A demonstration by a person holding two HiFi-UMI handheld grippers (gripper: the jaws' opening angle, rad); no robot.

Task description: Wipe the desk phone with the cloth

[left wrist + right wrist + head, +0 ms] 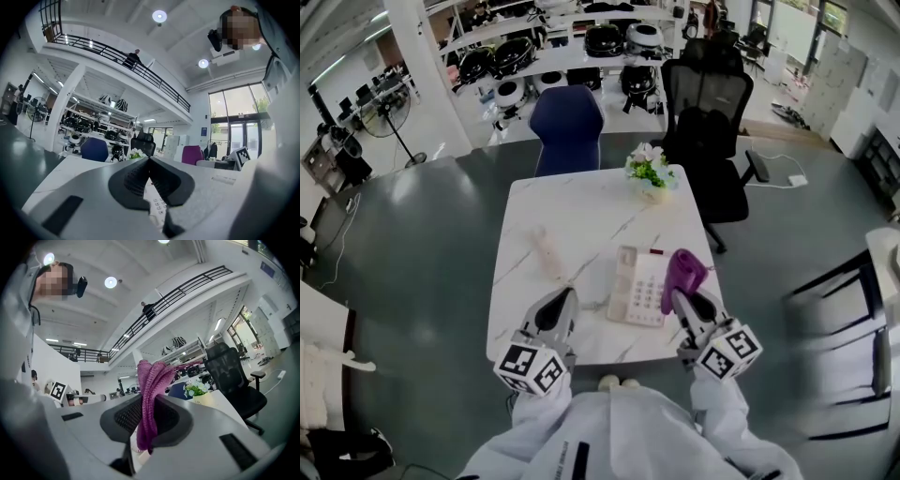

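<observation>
A cream desk phone (638, 286) lies on the white marble table (581, 225), near its front right part. My right gripper (682, 298) is shut on a purple cloth (683, 272), which stands up above the phone's right edge. In the right gripper view the cloth (151, 399) is pinched between the jaws and hangs out above and below them. My left gripper (565, 298) hovers left of the phone, shut with nothing in it; in its own view (149, 161) the jaws meet and the phone's keys (157, 204) show beneath.
A small pot of flowers (651, 172) stands at the table's far right. A pale stick-like object (549, 253) lies left of the phone. A blue chair (566, 127) and a black office chair (710, 141) stand behind the table.
</observation>
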